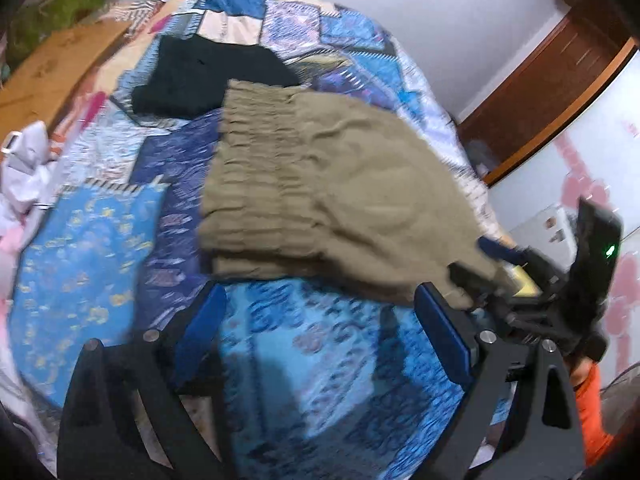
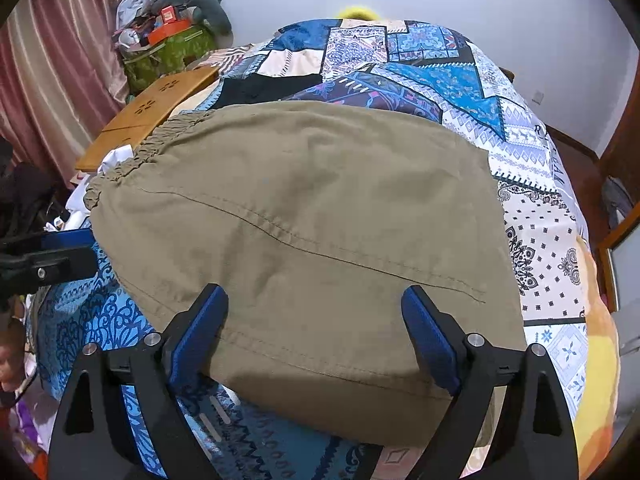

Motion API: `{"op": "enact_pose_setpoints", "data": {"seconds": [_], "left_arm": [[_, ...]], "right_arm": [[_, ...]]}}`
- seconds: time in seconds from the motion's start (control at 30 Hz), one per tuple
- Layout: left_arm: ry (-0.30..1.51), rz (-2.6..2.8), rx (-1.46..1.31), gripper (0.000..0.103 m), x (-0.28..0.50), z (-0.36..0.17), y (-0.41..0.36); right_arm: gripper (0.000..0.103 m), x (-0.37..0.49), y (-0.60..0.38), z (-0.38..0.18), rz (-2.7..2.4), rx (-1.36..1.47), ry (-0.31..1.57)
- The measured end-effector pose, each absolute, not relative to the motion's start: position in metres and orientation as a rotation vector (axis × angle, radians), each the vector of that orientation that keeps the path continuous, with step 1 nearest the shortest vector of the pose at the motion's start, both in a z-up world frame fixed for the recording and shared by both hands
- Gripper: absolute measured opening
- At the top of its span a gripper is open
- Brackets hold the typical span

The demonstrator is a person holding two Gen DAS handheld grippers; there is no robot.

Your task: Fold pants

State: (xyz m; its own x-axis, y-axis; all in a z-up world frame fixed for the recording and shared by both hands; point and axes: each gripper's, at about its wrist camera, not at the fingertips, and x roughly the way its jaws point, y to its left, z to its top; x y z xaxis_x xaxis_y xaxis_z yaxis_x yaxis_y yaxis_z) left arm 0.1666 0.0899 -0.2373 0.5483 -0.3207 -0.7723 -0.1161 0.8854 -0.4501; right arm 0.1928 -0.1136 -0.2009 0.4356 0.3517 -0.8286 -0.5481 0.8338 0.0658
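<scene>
1. Right gripper [image 2: 316, 332] spread wide over pants [image 2: 304, 216], w/ nothing held; left gripper [image 1: 320, 320] likewise open, off near edge.
2. Pants folded, flat on bed quilt [image 2: 532, 240].
3. Best now: press seams flat, square edges w/ waistband [image 1: 248, 152].

We see soft, even indoor light in both views, without glare. The left wrist view is smeared by motion blur, strongest on the khaki pants [image 1: 320, 184] and the bedspread [image 1: 304, 360] at lower centre. The right wrist view is sharp; the pants [image 2: 304, 240] cast a shadow along their lower edge. Fisheye bending curves both frames, and the corners go black.
</scene>
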Motion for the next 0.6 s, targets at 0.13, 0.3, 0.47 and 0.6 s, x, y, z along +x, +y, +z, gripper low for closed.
{"op": "enact_pose_setpoints", "data": {"seconds": [0.13,0.3,0.47,0.6], "left_arm": [[0.984,-0.185,-0.644,0.1,0.186,-0.243,0.1],[0.994,-0.159,-0.756,0.062,0.214,-0.244,0.109],[1.003,-0.056,-0.691,0.032,0.217,-0.24,0.111],[0.941,0.024,-0.475,0.029,0.206,-0.216,0.104]], "right_arm": [[0.089,0.192,-0.114,-0.202,0.572,-0.212,0.969],[0.089,0.191,-0.115,-0.202,0.577,-0.201,0.967],[0.089,0.191,-0.119,-0.199,0.58,-0.169,0.974],[0.088,0.191,-0.135,-0.189,0.569,-0.088,0.977]]}}
